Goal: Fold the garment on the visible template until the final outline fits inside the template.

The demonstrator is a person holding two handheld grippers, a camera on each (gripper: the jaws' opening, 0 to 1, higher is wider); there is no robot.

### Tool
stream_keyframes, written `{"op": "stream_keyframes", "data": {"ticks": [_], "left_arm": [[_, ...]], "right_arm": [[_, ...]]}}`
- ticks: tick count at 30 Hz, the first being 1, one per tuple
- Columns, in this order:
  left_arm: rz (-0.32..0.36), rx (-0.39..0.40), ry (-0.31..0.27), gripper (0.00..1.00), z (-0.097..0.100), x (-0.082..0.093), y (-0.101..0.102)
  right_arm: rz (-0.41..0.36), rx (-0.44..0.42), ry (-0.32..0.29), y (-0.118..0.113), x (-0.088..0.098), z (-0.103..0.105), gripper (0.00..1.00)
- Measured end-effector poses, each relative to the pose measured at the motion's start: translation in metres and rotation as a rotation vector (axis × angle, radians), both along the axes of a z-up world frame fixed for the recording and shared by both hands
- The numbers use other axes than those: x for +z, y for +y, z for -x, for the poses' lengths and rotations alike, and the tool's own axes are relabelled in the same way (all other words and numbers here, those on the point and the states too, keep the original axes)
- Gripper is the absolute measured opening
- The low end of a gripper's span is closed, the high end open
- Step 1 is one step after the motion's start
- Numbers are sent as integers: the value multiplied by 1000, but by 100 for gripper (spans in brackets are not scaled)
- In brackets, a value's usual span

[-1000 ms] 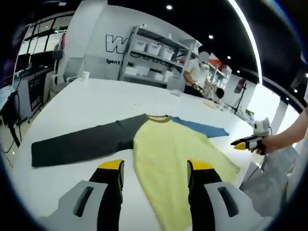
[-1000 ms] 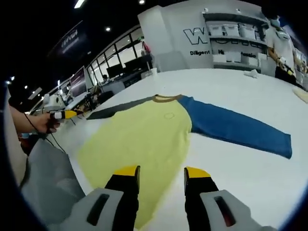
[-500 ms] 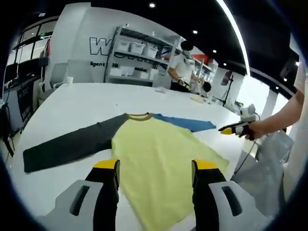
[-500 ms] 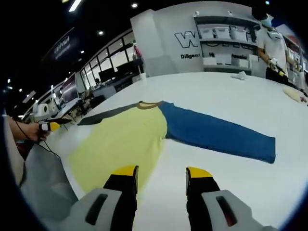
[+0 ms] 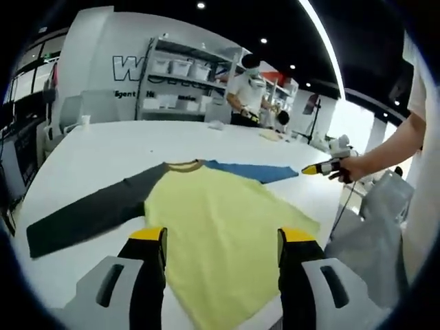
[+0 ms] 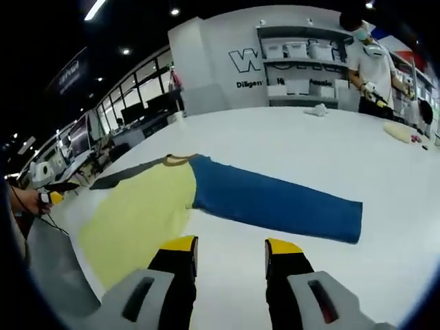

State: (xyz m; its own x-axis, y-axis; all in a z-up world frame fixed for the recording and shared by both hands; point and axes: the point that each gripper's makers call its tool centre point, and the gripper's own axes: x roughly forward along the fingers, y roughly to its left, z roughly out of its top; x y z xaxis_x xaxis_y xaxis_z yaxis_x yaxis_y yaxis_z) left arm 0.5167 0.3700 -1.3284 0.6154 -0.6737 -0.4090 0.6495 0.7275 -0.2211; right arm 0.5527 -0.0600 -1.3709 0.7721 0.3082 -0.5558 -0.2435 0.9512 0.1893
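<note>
While the yellow-bodied garment [image 5: 220, 220] lies spread flat on the white table [image 5: 103, 155], the left gripper [image 5: 223, 240] hovers wide-jawed over its body, empty. Dark sleeve [image 5: 82, 213] runs toward nine o'clock. The right gripper [image 6: 223, 249], equally wide and empty, faces the blue sleeve [image 6: 275, 203] at twelve. Shelving [image 6: 295, 65] holds white bins, contents unreadable.
</note>
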Motion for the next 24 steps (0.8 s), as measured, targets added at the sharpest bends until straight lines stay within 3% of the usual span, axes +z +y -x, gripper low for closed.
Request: {"op": "stream_keyframes", "data": {"ticks": [11,19,24], "left_arm": [[-60,-66,-9,72,8,-6,-6],[-67,-52,-2,71,6,-7,-5],[-76,-44,1,71,4,-8,-6]], "right_arm": [[6,-133,71,-58,-19,-17,33],[-1,-253,122,-107,-38,-28,30],[-8,-326,140,-125,-44,-31,29]]}}
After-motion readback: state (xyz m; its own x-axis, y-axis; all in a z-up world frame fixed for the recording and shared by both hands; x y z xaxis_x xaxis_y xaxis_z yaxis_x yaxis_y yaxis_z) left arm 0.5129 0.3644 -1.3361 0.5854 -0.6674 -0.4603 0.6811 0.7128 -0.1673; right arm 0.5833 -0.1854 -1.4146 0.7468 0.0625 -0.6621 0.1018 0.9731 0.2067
